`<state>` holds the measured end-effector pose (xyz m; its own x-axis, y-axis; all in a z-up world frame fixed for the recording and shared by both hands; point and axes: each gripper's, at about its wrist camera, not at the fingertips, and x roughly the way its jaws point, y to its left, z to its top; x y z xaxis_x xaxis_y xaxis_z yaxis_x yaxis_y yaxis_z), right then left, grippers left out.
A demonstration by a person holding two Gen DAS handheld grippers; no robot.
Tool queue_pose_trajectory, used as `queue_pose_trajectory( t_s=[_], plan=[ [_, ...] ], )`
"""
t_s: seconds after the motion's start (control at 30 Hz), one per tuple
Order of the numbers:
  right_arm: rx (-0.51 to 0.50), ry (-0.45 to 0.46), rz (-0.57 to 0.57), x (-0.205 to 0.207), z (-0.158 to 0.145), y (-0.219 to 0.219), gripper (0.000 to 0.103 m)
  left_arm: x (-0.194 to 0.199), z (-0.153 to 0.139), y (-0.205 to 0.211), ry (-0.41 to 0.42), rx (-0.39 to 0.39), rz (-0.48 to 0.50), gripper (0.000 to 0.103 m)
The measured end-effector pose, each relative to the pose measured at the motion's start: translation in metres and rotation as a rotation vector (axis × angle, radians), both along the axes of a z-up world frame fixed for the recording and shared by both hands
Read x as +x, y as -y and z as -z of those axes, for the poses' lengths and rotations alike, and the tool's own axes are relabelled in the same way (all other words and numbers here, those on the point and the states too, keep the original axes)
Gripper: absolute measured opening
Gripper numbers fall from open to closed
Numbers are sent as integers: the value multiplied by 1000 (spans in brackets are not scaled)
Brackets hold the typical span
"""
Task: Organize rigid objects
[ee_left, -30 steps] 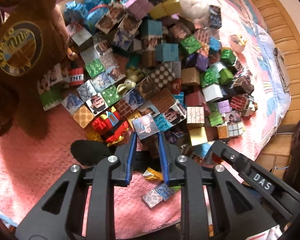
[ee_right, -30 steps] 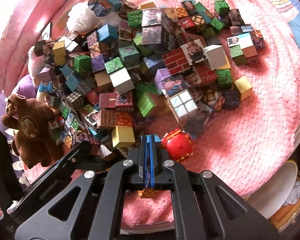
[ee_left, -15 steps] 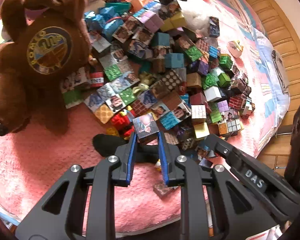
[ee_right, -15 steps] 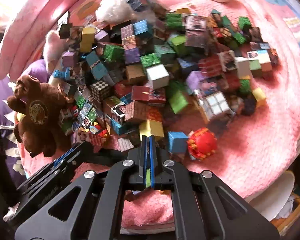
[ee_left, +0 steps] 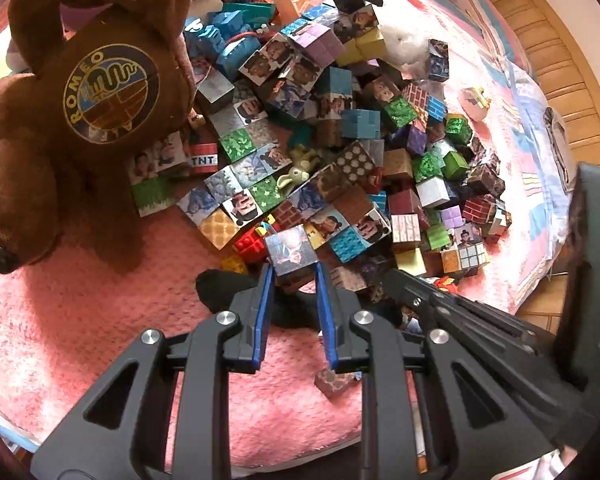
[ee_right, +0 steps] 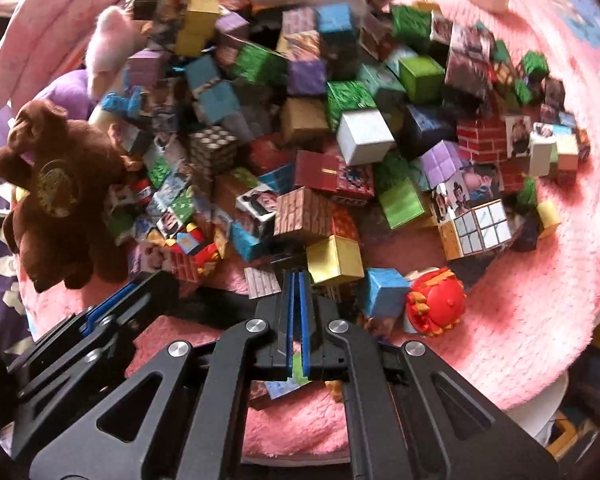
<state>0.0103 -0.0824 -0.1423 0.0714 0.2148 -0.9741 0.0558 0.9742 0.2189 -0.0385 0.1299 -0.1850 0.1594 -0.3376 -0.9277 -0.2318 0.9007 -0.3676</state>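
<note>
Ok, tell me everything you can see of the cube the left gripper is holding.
The cube looks like printed paper or card, its top face a bluish-purple picture with pink and white patches, too blurred to read. It sits tilted, clamped between the blue pads of the left gripper, above the pink blanket at the near edge of the block pile.

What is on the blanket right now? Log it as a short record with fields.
surface: pink blanket
main clutter: pile of printed cubes
soft toy: brown plush bear at the pile's edge
left hand-held gripper: shut on a picture cube
right hand-held gripper: shut, nothing held
near right hand-held gripper: yellow cube, red round toy
</note>
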Motion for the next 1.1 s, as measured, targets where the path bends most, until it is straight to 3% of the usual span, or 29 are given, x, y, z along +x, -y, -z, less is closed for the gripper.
queue_pose_trajectory(
  t_s=[0.23,0.4,0.9,0.97,1.07,1.1],
  plan=[
    [69,14,38,-4,1,12,0,2,-1,7,5,4,23,21],
    [125,57,40,-7,-15,13,0,0,-4,14,12,5,45,21],
    [94,82,92,-5,-30,25,6,0,-18,15,42,13,57,21],
    [94,80,67,-2,-30,20,11,0,-16,14,38,10,52,21],
    [116,91,70,0,-27,17,29,0,-13,7,27,13,26,21],
    [137,95,83,0,-27,20,47,-1,-12,6,22,12,18,21]
  ],
)
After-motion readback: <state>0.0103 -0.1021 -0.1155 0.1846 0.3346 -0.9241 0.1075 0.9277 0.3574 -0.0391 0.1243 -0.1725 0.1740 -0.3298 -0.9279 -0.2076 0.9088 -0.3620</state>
